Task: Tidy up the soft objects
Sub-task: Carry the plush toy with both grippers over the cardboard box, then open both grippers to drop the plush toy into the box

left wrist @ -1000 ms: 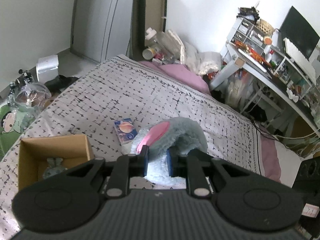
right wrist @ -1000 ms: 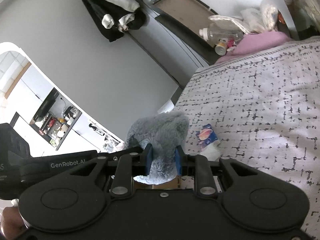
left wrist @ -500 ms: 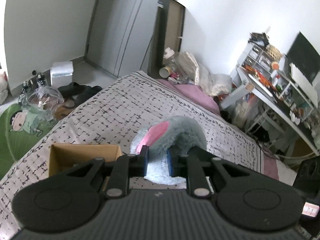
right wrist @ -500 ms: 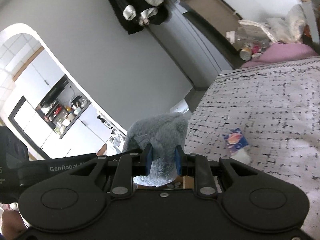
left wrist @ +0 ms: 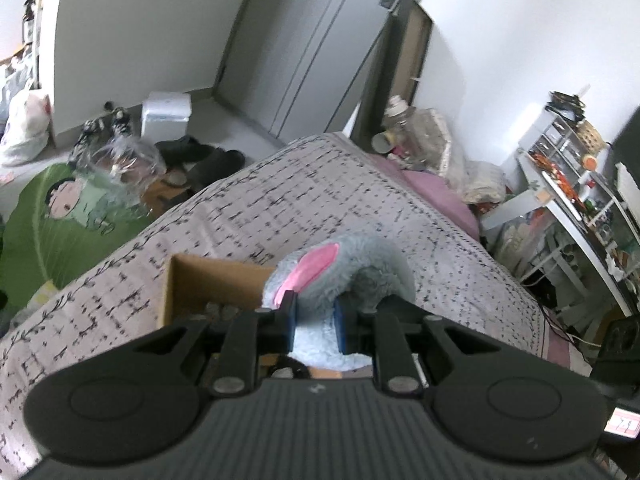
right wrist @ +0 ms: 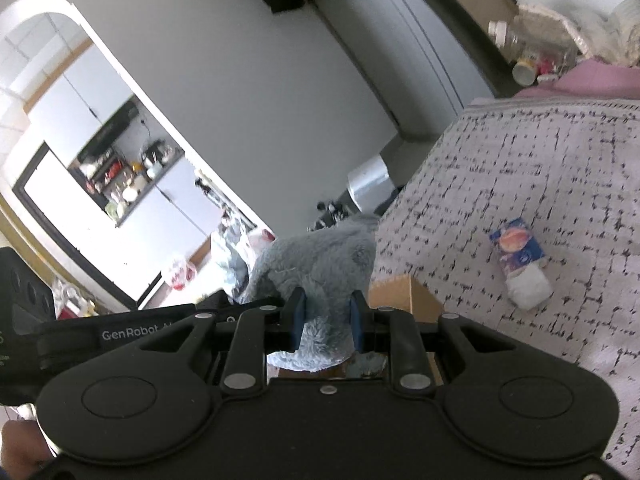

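Two grippers pinch one fluffy grey bunny toy [left wrist: 320,280]: the left gripper [left wrist: 315,322] and the right gripper [right wrist: 326,320] both squeeze its soft fur, holding it up right over the brown cardboard box [left wrist: 192,284]. Next, I think, lower it in and let go gently, because it squashes easily
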`<state>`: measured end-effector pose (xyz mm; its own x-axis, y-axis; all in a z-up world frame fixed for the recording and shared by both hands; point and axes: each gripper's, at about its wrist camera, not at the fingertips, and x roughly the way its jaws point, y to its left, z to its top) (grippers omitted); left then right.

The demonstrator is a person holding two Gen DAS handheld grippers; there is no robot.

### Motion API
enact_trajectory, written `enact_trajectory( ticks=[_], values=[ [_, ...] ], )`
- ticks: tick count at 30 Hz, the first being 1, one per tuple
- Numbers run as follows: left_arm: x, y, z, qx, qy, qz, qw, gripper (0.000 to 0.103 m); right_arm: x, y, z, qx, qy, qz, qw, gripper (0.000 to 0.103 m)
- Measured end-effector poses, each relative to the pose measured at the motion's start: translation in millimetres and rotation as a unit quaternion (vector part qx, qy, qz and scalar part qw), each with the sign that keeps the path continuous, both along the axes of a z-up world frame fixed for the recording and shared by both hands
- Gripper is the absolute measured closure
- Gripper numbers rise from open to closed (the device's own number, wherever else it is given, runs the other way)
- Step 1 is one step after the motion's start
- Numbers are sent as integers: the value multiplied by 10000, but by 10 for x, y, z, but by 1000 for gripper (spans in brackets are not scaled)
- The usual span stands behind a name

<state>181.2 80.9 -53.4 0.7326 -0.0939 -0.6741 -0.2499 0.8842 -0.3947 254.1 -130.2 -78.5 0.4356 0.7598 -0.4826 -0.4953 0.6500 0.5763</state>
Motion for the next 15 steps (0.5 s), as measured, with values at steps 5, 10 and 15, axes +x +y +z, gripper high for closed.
enact_trajectory(
  ticks=[5, 10, 15],
  values=[
    [-70, 160, -148, -69, 169, 144, 9997, 85, -41, 180, -89, -190, 114, 186, 9996, 80],
    [-119, 269, -261, -84, 394, 281, 9988, 85, -93, 340, -170, -343, 219, 272, 9988, 80],
    [-128, 361, -347, -48, 502, 347, 9981, 84, -105, 430, -248, -318, 472, 163, 9982, 80]
  ],
)
